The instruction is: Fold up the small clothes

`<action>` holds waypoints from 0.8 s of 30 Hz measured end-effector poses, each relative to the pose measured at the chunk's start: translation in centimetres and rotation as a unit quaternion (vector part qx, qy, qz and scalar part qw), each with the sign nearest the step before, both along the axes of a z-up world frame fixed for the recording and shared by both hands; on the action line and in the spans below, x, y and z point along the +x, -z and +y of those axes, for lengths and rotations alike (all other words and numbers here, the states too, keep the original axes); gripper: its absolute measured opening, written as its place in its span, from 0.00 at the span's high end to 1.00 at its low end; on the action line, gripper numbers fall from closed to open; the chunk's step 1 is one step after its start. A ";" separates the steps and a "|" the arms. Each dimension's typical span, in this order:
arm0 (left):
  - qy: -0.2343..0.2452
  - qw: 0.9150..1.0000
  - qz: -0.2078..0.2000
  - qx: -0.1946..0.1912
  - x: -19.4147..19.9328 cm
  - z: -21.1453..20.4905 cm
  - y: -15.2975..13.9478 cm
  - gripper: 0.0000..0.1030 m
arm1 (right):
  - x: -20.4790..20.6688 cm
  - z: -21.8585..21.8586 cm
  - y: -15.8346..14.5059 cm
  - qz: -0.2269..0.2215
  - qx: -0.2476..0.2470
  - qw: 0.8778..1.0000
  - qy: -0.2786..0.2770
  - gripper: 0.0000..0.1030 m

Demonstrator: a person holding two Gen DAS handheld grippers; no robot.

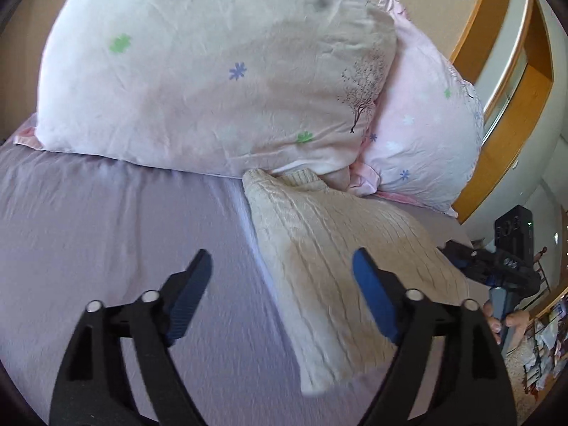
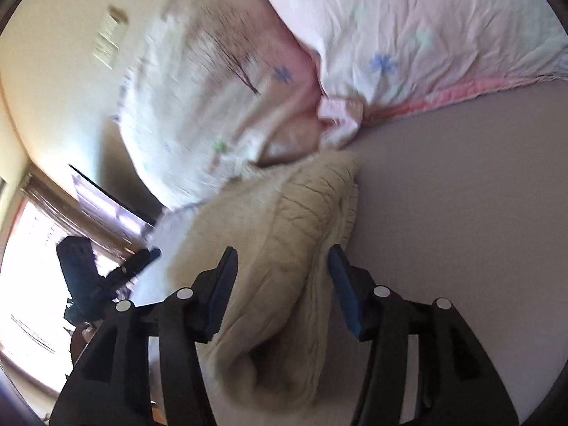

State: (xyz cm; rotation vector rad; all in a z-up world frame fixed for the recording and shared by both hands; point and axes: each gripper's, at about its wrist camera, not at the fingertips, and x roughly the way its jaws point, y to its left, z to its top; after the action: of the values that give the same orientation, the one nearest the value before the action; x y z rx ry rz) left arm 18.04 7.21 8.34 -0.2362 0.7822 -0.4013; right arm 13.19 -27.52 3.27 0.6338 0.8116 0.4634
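Observation:
A cream knitted sweater (image 1: 340, 262) lies folded in a long strip on the lilac bed sheet (image 1: 106, 234), its far end touching the pillows. My left gripper (image 1: 282, 269) is open above the sheet, over the sweater's left edge, holding nothing. The right gripper's body (image 1: 497, 266) shows at the sweater's far right. In the right wrist view the sweater (image 2: 284, 234) lies under and between the open fingers of my right gripper (image 2: 282, 266), its near end bunched. The left gripper (image 2: 135, 266) shows at the left there.
Two pink pillows (image 1: 213, 81) (image 1: 422, 135) with flower prints lean at the head of the bed; they also show in the right wrist view (image 2: 408, 35). A wooden frame (image 1: 504, 81) stands at the right. A bright window (image 2: 32, 248) is at the left.

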 end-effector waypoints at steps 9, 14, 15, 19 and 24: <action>0.003 0.992 0.035 0.123 -6.9 -3.0 3.3 0.06 | -2.2 0.3 2.9 0.074 -0.070 0.992 0.071 0.87; -0.020 0.981 0.042 0.187 -9.3 -5.1 4.7 0.02 | -5.3 1.0 1.6 0.026 -0.097 0.991 0.089 0.64; -0.021 0.979 0.043 0.199 -9.5 -5.5 4.9 0.02 | -6.1 1.2 1.1 0.010 -0.107 0.990 0.092 0.35; -0.017 0.968 0.045 0.244 -9.7 -7.6 5.9 0.02 | -9.3 2.9 0.2 -0.028 -0.155 0.984 0.078 0.08; -0.034 0.967 0.067 0.244 -9.2 -8.1 6.9 0.02 | -9.4 6.9 2.0 0.001 -0.274 0.960 0.056 0.06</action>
State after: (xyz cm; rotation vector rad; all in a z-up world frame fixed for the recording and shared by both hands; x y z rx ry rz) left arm 8.80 -0.93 1.39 0.1730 0.9786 -0.1192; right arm 3.80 -20.60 1.31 0.1620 0.8542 0.1186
